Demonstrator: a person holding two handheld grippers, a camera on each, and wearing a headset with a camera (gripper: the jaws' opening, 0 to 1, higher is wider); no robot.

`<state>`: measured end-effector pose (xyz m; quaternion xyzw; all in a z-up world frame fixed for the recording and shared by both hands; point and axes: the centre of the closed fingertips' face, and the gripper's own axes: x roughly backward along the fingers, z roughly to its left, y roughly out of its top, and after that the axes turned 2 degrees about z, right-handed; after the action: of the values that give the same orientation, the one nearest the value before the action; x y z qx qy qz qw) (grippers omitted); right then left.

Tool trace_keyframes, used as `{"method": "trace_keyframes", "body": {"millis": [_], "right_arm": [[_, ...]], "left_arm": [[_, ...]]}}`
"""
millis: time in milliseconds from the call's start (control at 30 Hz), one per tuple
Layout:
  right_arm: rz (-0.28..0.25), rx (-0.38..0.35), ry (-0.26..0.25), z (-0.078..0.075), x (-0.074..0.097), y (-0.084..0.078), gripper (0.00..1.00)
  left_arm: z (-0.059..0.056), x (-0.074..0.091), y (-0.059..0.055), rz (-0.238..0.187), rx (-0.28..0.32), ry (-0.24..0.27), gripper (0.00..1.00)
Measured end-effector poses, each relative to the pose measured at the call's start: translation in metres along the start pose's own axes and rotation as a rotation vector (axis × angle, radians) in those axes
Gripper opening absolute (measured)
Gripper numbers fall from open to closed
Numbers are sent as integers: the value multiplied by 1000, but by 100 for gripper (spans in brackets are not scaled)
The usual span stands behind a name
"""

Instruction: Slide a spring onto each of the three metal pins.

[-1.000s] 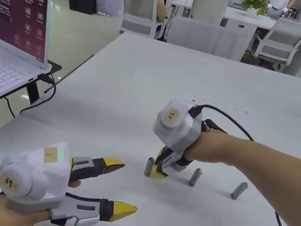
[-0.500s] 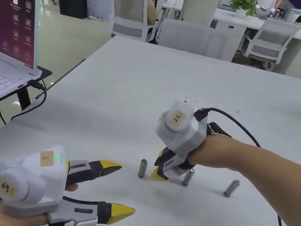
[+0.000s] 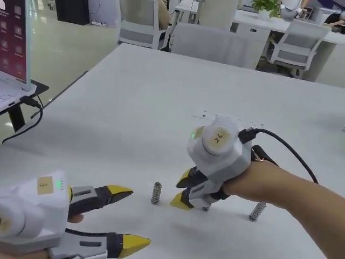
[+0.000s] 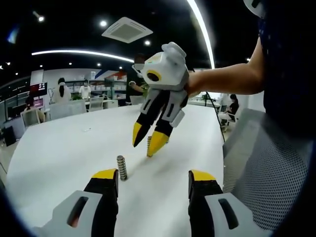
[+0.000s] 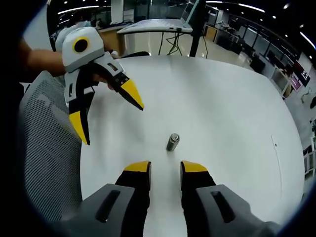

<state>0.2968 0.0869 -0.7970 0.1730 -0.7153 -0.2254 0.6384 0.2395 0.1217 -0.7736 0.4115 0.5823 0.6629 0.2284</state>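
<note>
The right hand-held gripper (image 3: pixel 181 189) has backed off the upright spring (image 3: pixel 156 192) — jaws slightly parted, empty; that spring looks seated.

Right gripper (image 5: pixel 165 168): jaws are held slightly apart, nothing gripped.
Spring (image 5: pixel 172 141): is stood upright on the table (image 5: pixel 227 98), just beyond the jaw tips.
Left gripper (image 5: pixel 104 110): is seen upper left, jaws spread.

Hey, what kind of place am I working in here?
Most likely an open-plan office: a big white table, grey swivel chairs behind it, and an open laptop at the left.
</note>
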Motion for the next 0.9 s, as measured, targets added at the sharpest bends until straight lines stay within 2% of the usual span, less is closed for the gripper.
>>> {"method": "trace_keyframes", "body": {"millis": [233,567,900], "right_arm": [[-43,-36,-14,6,6,-4,23],[-132,-106,-35,17,22,-10,24],[-176,-157,-55,24,36,-23,25]], "left_arm": [[0,0,0,-1,0,-1,53],[-1,0,1,1,4,3,54],[-4,-2,4,5,3,3,55]]}}
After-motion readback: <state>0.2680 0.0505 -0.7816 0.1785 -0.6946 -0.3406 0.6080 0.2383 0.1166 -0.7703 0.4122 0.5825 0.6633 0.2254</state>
